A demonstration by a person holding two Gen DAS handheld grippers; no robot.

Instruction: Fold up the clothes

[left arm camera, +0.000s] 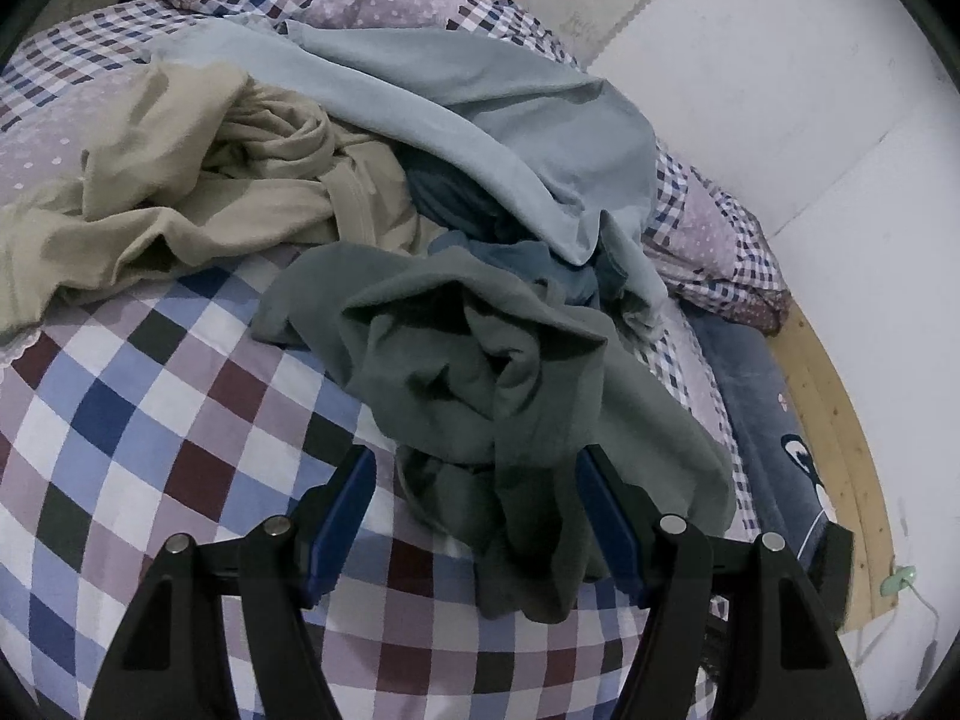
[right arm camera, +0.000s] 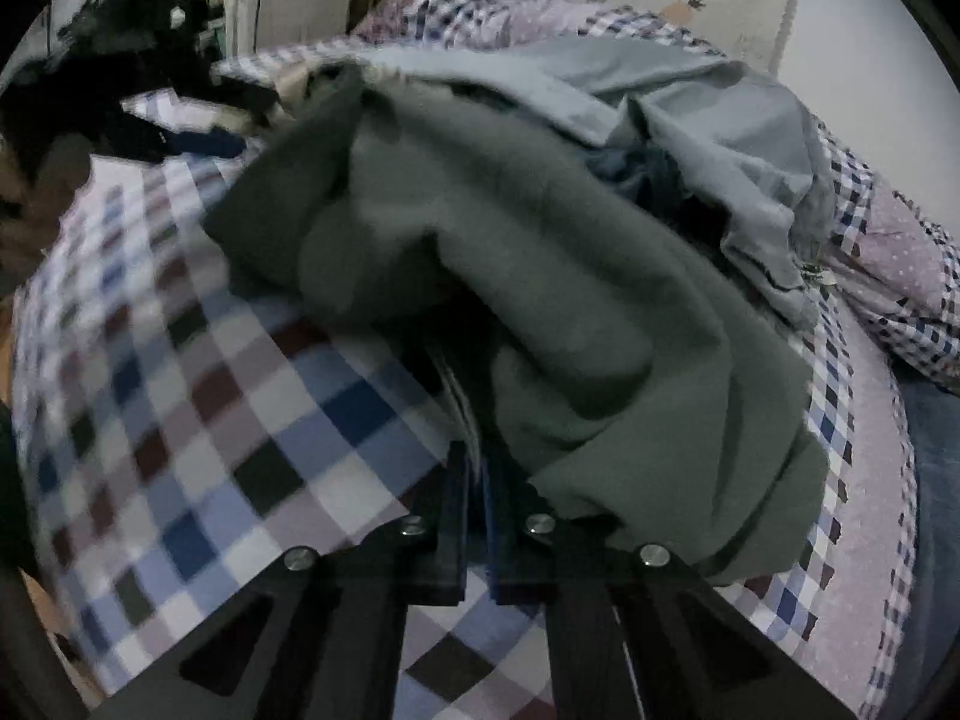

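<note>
Grey-green garment [left arm camera: 480, 372] lies crumpled on checked bedspread [left arm camera: 150, 408].

A bed with a checked cover [left arm camera: 150, 396] sits by a white wall [left arm camera: 780, 90]. Its wooden edge [left arm camera: 840, 420] shows. The light is dim.

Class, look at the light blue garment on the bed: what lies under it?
Under the light blue garment, darker blue clothing peeks out at its lower edge, with the checked bedcover beneath the pile. How many pieces, and their full shape, stays covered.
</note>
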